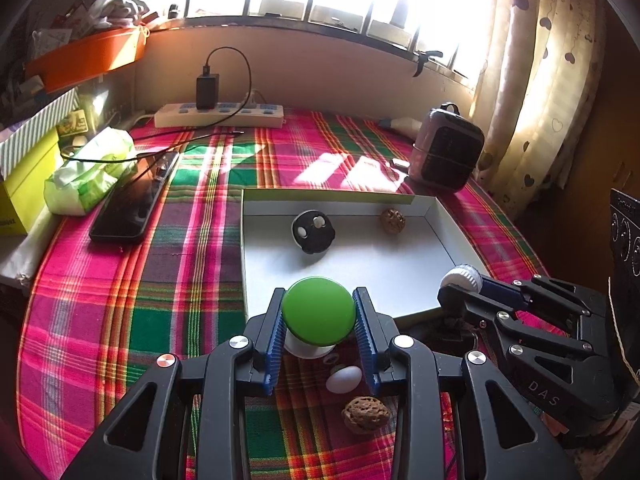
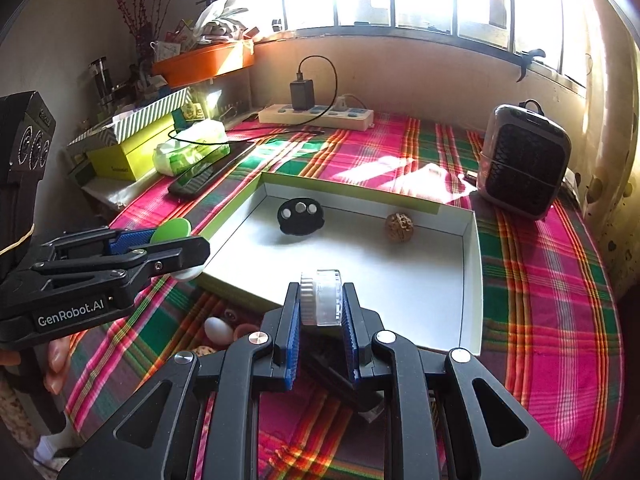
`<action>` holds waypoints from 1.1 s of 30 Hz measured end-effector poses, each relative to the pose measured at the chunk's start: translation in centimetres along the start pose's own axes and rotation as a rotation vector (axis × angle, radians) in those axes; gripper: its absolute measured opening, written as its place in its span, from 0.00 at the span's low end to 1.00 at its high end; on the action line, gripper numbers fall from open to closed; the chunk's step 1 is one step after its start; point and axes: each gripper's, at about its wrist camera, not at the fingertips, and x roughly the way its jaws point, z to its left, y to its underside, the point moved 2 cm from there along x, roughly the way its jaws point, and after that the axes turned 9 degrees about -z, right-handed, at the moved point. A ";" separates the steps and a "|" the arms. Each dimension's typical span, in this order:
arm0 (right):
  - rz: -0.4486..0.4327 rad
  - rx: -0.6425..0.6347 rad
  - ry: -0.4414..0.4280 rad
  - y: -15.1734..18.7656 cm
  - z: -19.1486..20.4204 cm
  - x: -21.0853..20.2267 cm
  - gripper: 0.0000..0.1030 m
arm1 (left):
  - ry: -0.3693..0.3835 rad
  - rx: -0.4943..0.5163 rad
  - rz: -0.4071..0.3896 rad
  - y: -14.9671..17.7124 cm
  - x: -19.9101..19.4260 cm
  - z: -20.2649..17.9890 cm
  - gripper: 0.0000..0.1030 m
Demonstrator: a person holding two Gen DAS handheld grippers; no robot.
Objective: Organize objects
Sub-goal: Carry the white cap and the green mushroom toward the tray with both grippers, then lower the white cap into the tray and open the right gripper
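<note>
Sunlit from the window behind, our plaid-covered bench carries one shallow white box, the likely collecting place since it already holds one black disc and one walnut. We carry two more items toward it: our left gripper clamps a green-capped piece, our right gripper a ridged white-and-clear piece. One white egg-shaped piece and a second walnut wait outside.

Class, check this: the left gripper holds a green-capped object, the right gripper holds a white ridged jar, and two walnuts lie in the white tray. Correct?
Not quite. The white tray holds one walnut plus a black object; the left wrist view shows the other walnut on the tablecloth. The rest stands.
</note>
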 end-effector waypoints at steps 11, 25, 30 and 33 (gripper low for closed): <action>0.038 -0.007 -0.005 -1.3 -1.0 3.1 0.20 | 0.002 -0.007 0.018 -1.2 2.3 0.4 0.29; 0.110 0.018 0.011 -3.5 -3.1 8.8 0.20 | -0.005 -0.008 0.051 -2.0 5.8 0.8 0.29; 0.133 0.005 0.016 -4.0 -3.3 10.5 0.20 | -0.001 -0.008 0.060 -2.0 6.6 0.8 0.29; 0.147 0.001 0.013 -4.1 -3.2 11.4 0.20 | -0.002 -0.014 0.072 -1.9 7.2 0.9 0.29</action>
